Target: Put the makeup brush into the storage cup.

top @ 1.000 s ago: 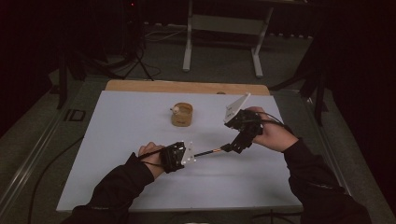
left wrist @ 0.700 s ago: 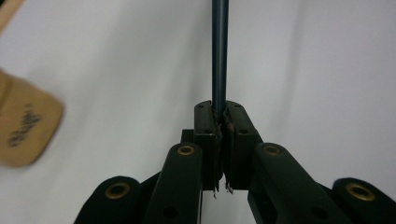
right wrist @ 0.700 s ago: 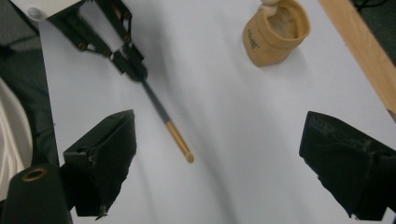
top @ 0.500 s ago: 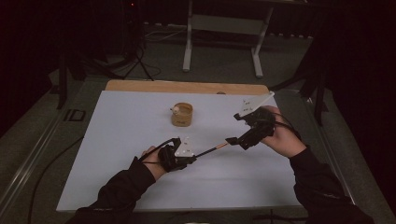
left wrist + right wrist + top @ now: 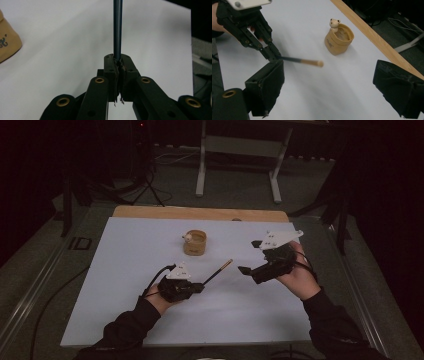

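A thin stick point(image 5: 218, 271) with a dark shaft and a tan end lies level just above the white table. My left gripper point(image 5: 200, 287) is shut on its dark end. In the left gripper view the shaft point(image 5: 117, 30) runs straight out from between the closed jaws. My right gripper point(image 5: 247, 256) stands open to the right of the tan end, apart from it. In the right gripper view its own jaws point(image 5: 332, 92) are wide apart with nothing between them. Beyond them are the stick point(image 5: 309, 62) and the left gripper point(image 5: 273, 56).
A small tan cup point(image 5: 195, 243) with a little bear figure on its rim point(image 5: 334, 23) stands mid-table behind the stick. The white table sheet point(image 5: 125, 250) ends at a wooden strip point(image 5: 200, 213) along the far edge. A metal stand point(image 5: 240, 150) is on the floor beyond.
My right gripper was at the stick's tan end; it has drawn away to the right with its jaws open. The left hand has shifted slightly toward the near edge, stick still held.
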### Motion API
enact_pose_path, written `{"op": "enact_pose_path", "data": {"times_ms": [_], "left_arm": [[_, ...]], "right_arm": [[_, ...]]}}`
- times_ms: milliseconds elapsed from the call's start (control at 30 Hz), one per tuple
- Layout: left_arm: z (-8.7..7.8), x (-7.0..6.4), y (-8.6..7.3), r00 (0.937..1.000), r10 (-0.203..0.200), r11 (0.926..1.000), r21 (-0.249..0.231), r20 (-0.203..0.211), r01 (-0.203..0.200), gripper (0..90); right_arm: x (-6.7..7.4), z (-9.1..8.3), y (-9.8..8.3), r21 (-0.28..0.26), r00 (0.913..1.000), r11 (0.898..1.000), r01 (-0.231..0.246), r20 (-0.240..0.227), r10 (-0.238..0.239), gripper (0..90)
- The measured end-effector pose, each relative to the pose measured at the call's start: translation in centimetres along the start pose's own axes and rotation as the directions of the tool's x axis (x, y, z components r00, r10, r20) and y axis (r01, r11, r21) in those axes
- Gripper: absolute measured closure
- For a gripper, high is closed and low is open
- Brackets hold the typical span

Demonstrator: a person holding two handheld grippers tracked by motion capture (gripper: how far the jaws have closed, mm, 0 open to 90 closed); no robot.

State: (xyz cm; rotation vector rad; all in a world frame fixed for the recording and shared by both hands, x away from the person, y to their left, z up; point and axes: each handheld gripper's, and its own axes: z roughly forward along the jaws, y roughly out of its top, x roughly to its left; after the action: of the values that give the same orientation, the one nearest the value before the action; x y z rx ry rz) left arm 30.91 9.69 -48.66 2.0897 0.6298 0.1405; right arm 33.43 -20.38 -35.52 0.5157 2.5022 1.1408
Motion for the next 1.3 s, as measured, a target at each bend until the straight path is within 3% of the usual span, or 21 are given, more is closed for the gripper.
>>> {"op": "enact_pose_path", "data": {"times_ms": [167, 300, 333, 433, 567, 600, 667, 733, 767, 900, 1033, 1067, 1100, 1133, 1233, 1267, 1300], "left_arm": [[0.0, 0.0, -0.5, 0.9993, -0.037, 0.9992, -0.010, 0.004, 0.038, 86.1], [-0.3, 0.2, -1.1, 0.9944, -0.105, 0.9927, -0.059, -0.001, 0.105, 86.1], [-0.5, 0.3, -1.2, 0.9913, -0.132, 0.9881, -0.081, -0.005, 0.131, 86.1], [-0.8, 0.4, -1.3, 0.9869, -0.161, 0.9819, -0.099, 0.005, 0.161, 86.0], [-1.0, 0.3, -1.7, 0.9850, -0.173, 0.9796, -0.103, 0.006, 0.172, 86.0], [-1.0, 0.5, -1.8, 0.9807, -0.195, 0.9745, -0.110, 0.016, 0.196, 86.0], [-1.1, 0.7, -2.2, 0.9779, -0.209, 0.9717, -0.111, 0.011, 0.209, 86.0], [-1.1, 1.0, -2.6, 0.9672, -0.252, 0.9586, -0.129, 0.031, 0.254, 86.0], [-1.0, 1.1, -2.7, 0.9668, -0.253, 0.9581, -0.130, 0.034, 0.255, 86.0], [-1.1, 1.5, -3.2, 0.9525, -0.300, 0.9366, -0.174, 0.054, 0.304, 86.0], [-1.3, 1.8, -3.5, 0.9458, -0.324, 0.9284, -0.184, 0.026, 0.323, 85.9], [-1.3, 2.0, -3.7, 0.9408, -0.339, 0.9234, -0.190, 0.003, 0.333, 85.9], [-1.4, 2.0, -3.8, 0.9447, -0.325, 0.9305, -0.193, -0.043, 0.311, 85.9], [-1.4, 2.0, -3.8, 0.9455, -0.320, 0.9329, -0.193, -0.058, 0.304, 85.9], [-1.5, 2.0, -3.9, 0.9439, -0.325, 0.9303, -0.198, -0.057, 0.309, 85.9], [-1.5, 2.0, -3.9, 0.9452, -0.318, 0.9335, -0.199, -0.074, 0.298, 85.9], [-1.5, 2.0, -3.9, 0.9441, -0.323, 0.9312, -0.201, -0.066, 0.304, 85.9]], "right_arm": [[0.7, -0.1, -0.1, -0.044, 0.9993, 0.999, -0.028, 0.024, 0.029, 10.4], [2.1, 0.3, -0.8, -0.075, 0.9969, 0.996, -0.050, 0.058, 0.054, 10.4], [2.2, 0.4, -0.9, -0.075, 0.9968, 0.995, -0.057, 0.051, 0.061, 10.4], [2.6, 1.0, -1.5, -0.084, 0.9941, 0.992, -0.099, 0.035, 0.103, 10.5], [2.9, 1.8, -2.3, -0.089, 0.9908, 0.987, -0.132, 0.022, 0.134, 10.5], [3.0, 1.9, -2.5, -0.097, 0.9903, 0.987, -0.130, 0.037, 0.134, 10.5], [3.2, 2.2, -2.9, -0.108, 0.9900, 0.985, -0.132, 0.035, 0.136, 10.5], [3.5, 2.4, -3.2, -0.114, 0.9900, 0.985, -0.132, 0.035, 0.137, 10.6], [3.6, 2.6, -3.4, -0.114, 0.9899, 0.984, -0.136, 0.025, 0.140, 10.6], [4.0, 3.2, -4.0, -0.140, 0.9862, 0.979, -0.146, 0.058, 0.155, 10.6], [4.0, 3.3, -4.3, -0.160, 0.9785, 0.972, -0.174, 0.083, 0.189, 10.6], [4.0, 3.3, -4.3, -0.160, 0.9785, 0.972, -0.174, 0.083, 0.189, 10.6], [3.7, 3.2, -4.4, -0.174, 0.9765, 0.966, -0.191, 0.065, 0.205, 10.6], [3.7, 3.1, -4.4, -0.174, 0.9772, 0.967, -0.186, 0.071, 0.200, 10.6], [3.7, 3.1, -4.3, -0.167, 0.9772, 0.969, -0.185, 0.074, 0.199, 10.6], [3.6, 3.0, -4.3, -0.160, 0.9762, 0.969, -0.187, 0.080, 0.202, 10.5], [3.6, 2.8, -4.1, -0.153, 0.9727, 0.967, -0.204, 0.079, 0.218, 10.6]]}}
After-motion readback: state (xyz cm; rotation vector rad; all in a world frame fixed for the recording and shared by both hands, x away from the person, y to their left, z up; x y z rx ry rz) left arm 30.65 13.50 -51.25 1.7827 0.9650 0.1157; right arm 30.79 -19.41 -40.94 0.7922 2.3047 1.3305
